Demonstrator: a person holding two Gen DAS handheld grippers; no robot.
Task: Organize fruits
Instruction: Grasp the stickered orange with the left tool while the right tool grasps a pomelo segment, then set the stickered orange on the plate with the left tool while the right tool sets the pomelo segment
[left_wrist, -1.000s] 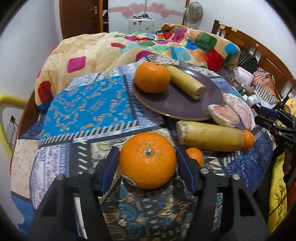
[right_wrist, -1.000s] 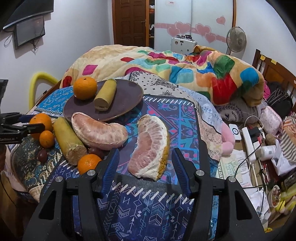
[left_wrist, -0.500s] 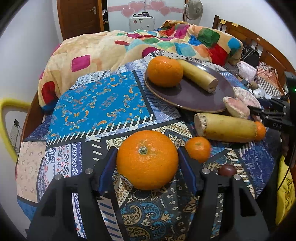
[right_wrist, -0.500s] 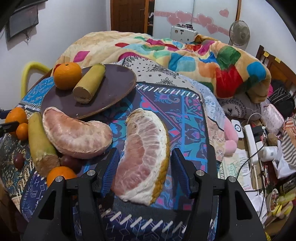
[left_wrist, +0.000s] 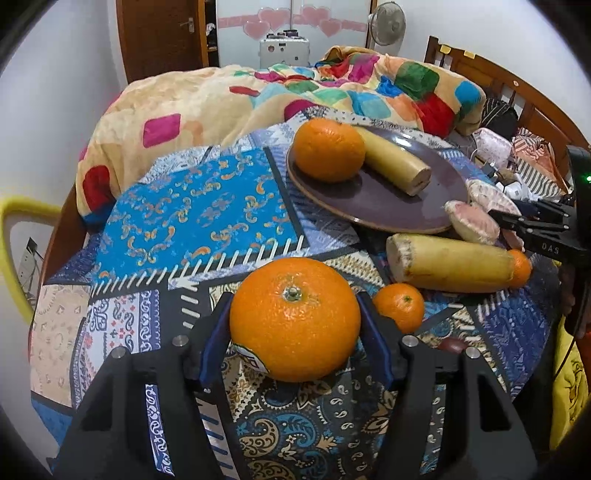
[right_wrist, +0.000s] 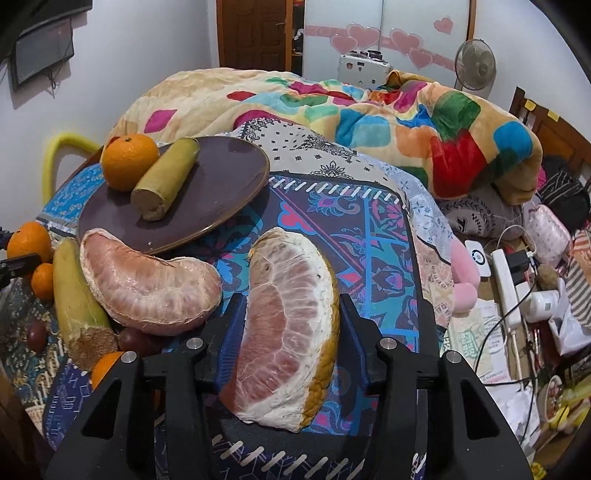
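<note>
Left gripper clamping large orange; right gripper clasping pomelo wedge.

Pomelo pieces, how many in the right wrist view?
2: one pomelo piece between the right gripper fingers, the other piece on the tablecloth just below the plate.

Two big oranges, three small ones, two yellow stalk pieces, two pomelo wedges – and two dark round fruits. One brown plate – two grippers.
</note>
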